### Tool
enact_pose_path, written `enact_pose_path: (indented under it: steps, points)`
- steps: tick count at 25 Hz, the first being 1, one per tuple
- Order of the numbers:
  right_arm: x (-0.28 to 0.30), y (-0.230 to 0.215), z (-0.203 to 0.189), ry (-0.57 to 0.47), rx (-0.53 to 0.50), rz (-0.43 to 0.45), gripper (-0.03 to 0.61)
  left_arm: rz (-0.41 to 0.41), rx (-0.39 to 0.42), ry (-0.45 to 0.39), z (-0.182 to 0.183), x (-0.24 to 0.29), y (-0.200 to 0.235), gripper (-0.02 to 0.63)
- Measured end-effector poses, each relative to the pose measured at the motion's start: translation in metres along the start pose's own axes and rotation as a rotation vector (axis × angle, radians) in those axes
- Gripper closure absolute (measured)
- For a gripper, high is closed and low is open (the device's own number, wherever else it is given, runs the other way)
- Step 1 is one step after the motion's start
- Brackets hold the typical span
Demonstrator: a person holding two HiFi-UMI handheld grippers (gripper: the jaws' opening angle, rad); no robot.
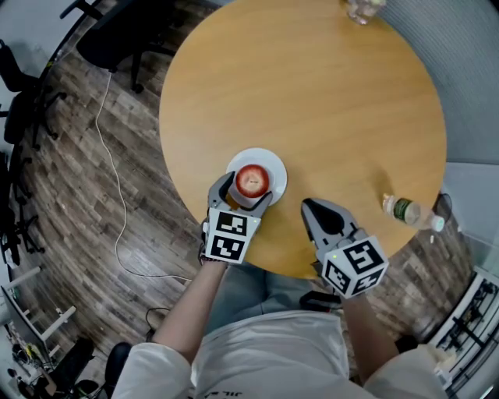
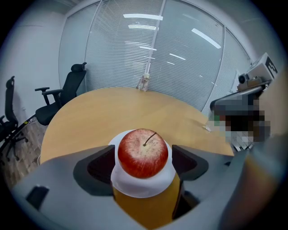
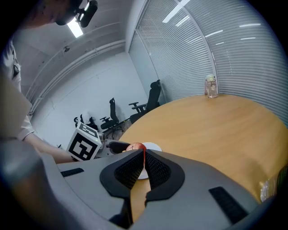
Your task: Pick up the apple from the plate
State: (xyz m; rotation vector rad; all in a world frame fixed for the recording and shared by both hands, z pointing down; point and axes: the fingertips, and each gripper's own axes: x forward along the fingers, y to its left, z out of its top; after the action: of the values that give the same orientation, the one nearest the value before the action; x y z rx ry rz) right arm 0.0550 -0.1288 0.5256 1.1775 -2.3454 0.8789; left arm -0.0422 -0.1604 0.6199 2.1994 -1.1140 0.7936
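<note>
A red apple [image 1: 252, 181] with a stem sits upright on a small white plate [image 1: 274, 165] near the front edge of the round wooden table [image 1: 312, 93]. My left gripper [image 1: 245, 192] is open and straddles the apple, one jaw on each side of it. In the left gripper view the apple [image 2: 143, 152] fills the space between the two dark pads [image 2: 100, 165], with a thin gap on both sides, and the plate [image 2: 140, 187] shows below it. My right gripper [image 1: 313, 207] is shut and empty, over the table to the right of the plate; its pads [image 3: 155, 168] meet at the tips.
A plastic bottle [image 1: 410, 212] lies on its side at the table's right edge. A glass jar [image 1: 363, 9] stands at the far edge. Office chairs [image 1: 117, 39] and a white cable [image 1: 109, 156] are on the wood floor to the left.
</note>
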Motion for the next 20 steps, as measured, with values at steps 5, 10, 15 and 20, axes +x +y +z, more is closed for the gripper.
enact_pose_path:
  steps: [5, 10, 15, 20]
  points:
    - [-0.002, -0.004, -0.002, 0.007, 0.011, -0.007, 0.546, -0.002, -0.010, 0.009, 0.002, 0.006, -0.001, 0.216]
    - [-0.002, -0.007, -0.003, 0.010, 0.020, -0.007, 0.547, 0.022, -0.037, 0.014, 0.004, 0.008, 0.005, 0.238]
    - [-0.005, -0.003, -0.002, 0.000, 0.016, -0.007, 0.546, 0.021, -0.027, -0.008, 0.007, 0.003, 0.001, 0.239]
    - [-0.005, -0.007, 0.004, -0.007, 0.009, -0.002, 0.546, 0.020, -0.029, -0.018, 0.017, 0.001, -0.002, 0.239]
